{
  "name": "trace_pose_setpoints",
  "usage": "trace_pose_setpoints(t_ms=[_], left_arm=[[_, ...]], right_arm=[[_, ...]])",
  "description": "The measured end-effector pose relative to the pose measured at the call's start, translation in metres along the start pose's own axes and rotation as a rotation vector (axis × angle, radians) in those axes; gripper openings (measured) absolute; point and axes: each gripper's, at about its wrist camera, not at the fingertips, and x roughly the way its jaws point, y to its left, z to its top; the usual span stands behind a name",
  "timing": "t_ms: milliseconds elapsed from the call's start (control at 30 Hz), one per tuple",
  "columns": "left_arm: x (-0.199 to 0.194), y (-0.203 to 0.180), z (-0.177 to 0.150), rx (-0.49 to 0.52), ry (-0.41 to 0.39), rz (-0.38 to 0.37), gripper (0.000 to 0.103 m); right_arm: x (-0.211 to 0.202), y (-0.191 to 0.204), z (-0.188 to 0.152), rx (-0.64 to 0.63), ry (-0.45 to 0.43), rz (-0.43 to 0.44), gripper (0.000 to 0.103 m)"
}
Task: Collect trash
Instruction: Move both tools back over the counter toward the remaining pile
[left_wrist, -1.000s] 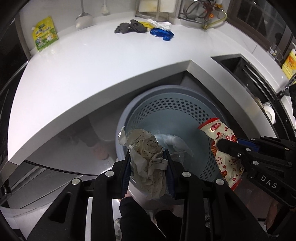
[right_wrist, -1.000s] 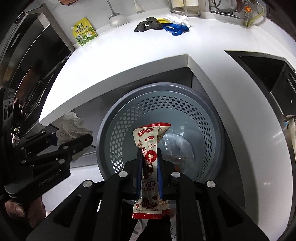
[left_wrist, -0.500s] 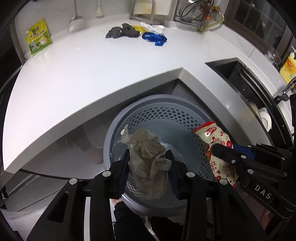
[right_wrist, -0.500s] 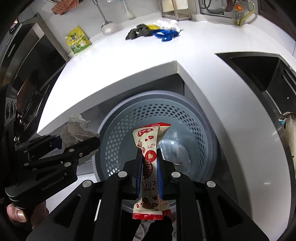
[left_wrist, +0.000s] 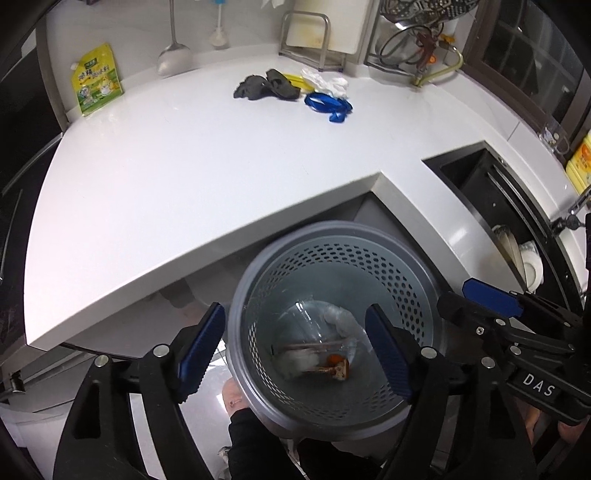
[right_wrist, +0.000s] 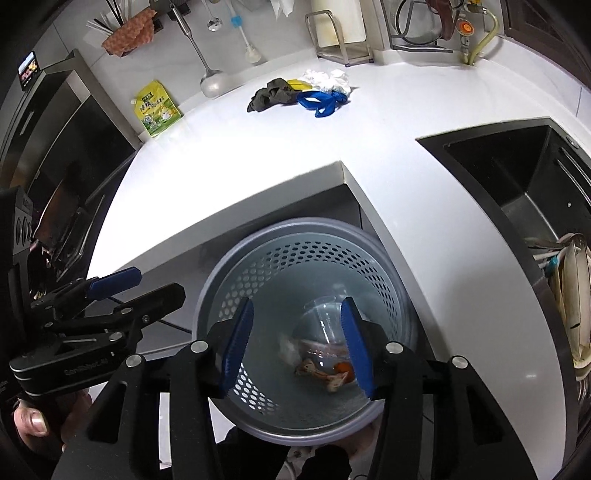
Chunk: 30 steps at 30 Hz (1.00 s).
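Both pieces of trash have left the grippers since half a second ago: the crumpled paper (left_wrist: 301, 360) that the left gripper (left_wrist: 295, 350) clamped and the red-and-white snack wrapper (left_wrist: 334, 369) that the right gripper (right_wrist: 295, 345) clamped now lie blurred at the bottom of the grey perforated bin (left_wrist: 417, 280), alongside a clear plastic cup (left_wrist: 314, 325). In the right wrist view the same heap shows inside the bin (right_wrist: 207, 306), with the wrapper (right_wrist: 332, 373) at about 5 o'clock of the floor, the paper (right_wrist: 286, 349) a pale smear to its left and the cup (right_wrist: 325, 317) above it.

Each gripper hangs over the bin mouth with its blue-padded jaws spread wide and nothing between them. From the left wrist view the right gripper (left_wrist: 476, 302) sits at 3 o'clock, just outside the rim; from the right wrist view the left gripper (right_wrist: 144, 286) sits at 9 o'clock, beside the rim.

Beyond the bin, toward 12 o'clock, runs the white L-shaped counter (left_wrist: 184, 184). Near its far edge lie a dark rag (left_wrist: 266, 86), a blue strap (left_wrist: 327, 105) touching it on the right and a white crumpled wad (left_wrist: 327, 81) just behind. A yellow-green pouch (left_wrist: 96, 83) leans at 10 o'clock, and a dark sink (right_wrist: 524, 177) opens at 2 o'clock.
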Motion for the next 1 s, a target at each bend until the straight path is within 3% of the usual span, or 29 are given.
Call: trace_pose_setpoints(t_ms=[300,633,1000], left_arm=[[-0.021,0.030,0.026,-0.054,-0.038,0.050,0.082],[-0.047,0.102,0.060,-0.139,-0.117,0.119,0.084],[-0.046,0.185,0.091,-0.185,-0.145,0.163,0.084]], right_arm=[[-0.002,0.019,0.034,-0.041,-0.043,0.025,0.053],[0.016,0.073,0.087,-0.104,-0.109,0.072,0.061],[0.067,0.131,0.132,-0.106,-0.068,0.079,0.064]])
